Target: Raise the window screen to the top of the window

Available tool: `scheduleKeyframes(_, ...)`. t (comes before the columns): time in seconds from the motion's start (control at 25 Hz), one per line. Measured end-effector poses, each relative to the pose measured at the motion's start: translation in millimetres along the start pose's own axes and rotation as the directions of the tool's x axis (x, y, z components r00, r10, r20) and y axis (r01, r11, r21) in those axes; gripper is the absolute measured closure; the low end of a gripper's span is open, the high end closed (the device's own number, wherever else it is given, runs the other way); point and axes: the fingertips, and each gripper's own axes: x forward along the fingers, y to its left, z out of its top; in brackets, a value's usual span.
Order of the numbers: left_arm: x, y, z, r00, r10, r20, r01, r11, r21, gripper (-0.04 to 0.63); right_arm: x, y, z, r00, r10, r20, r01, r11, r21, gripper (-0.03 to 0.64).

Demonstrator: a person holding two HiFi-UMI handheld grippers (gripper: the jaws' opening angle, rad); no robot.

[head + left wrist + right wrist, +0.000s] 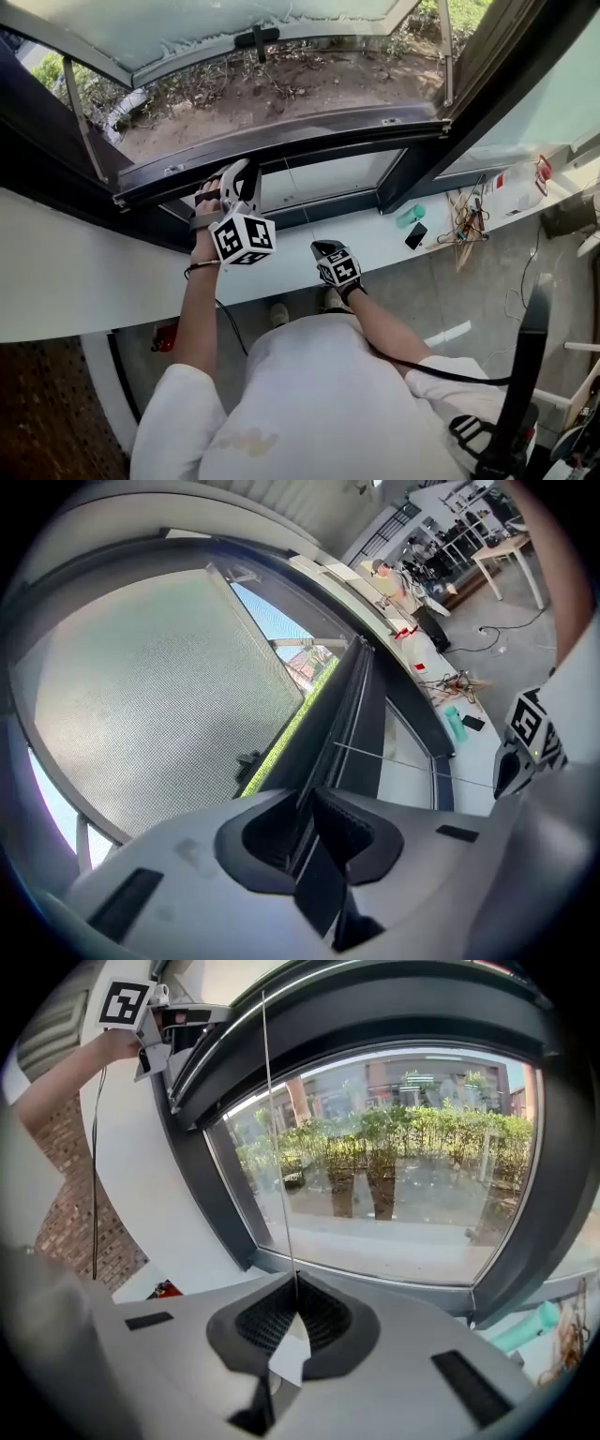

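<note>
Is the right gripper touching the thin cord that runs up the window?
Touching. The right gripper view shows the right gripper with its jaws closed on the cord, which runs straight up from between them.

No word, number or brand can be read anywhere. The only printed marks are black-and-white square patterns, which are codes and not letters. They stand on the faces of the left cube (244,239) on the left gripper (239,172) and of the right cube (339,270) on the right gripper (322,247). Any labels on the small things on the sill (375,234) are too small to read.
</note>
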Motion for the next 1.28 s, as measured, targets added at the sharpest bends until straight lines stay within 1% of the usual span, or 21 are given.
scheduleKeyframes(0.16, -6.1, 15.1, 9.7, 0.998, 0.047, 0.048, -0.044, 0.998, -0.052, 0.541, -1.5, -1.0, 19.3, 0.998, -0.002, 0.068, 0.002, 1.0, -0.005, 0.615)
scheduleKeyframes(0.28, -11.8, 28.7, 19.4, 0.995, 0.066, 0.073, -0.06, 0.995, -0.079, 0.541, -4.3, 0.5, 35.3, 0.994, 0.0, 0.112, 0.001, 1.0, -0.012, 0.615)
scheduleKeyframes(0.44, -17.0, 39.3, 28.2, 0.993, 0.064, 0.098, -0.051, 0.99, -0.129, 0.537, -6.5, 4.7, 47.8, 0.99, 0.008, 0.142, -0.004, 1.0, -0.03, 0.615)
scheduleKeyframes(0.72, -21.2, 46.0, 32.1, 0.986, 0.063, 0.156, -0.028, 0.976, -0.214, 0.531, -12.0, 6.3, 51.8, 0.987, 0.006, 0.163, -0.002, 1.0, -0.024, 0.615)
scheduleKeyframes(0.92, -23.8, 54.0, 37.5, 0.981, 0.082, 0.176, -0.041, 0.974, -0.224, 0.528, -17.9, 8.8, 59.8, 0.979, 0.02, 0.202, -0.017, 1.0, -0.013, 0.615)
scheduleKeyframes(1.04, -27.6, 62.1, 42.9, 0.975, 0.101, 0.196, -0.055, 0.973, -0.224, 0.528, -22.5, 14.7, 68.7, 0.971, 0.033, 0.238, -0.027, 0.999, -0.028, 0.615)
scheduleKeyframes(1.16, -33.7, 77.0, 54.1, 0.966, 0.139, 0.218, -0.093, 0.973, -0.209, 0.528, -28.4, 23.1, 86.5, 0.95, 0.069, 0.305, -0.056, 0.997, -0.052, 0.615)
scheduleKeyframes(1.28, -39.2, 90.1, 65.7, 0.958, 0.173, 0.231, -0.128, 0.972, -0.196, 0.528, -33.5, 25.4, 103.1, 0.93, 0.089, 0.357, -0.078, 0.996, -0.044, 0.615)
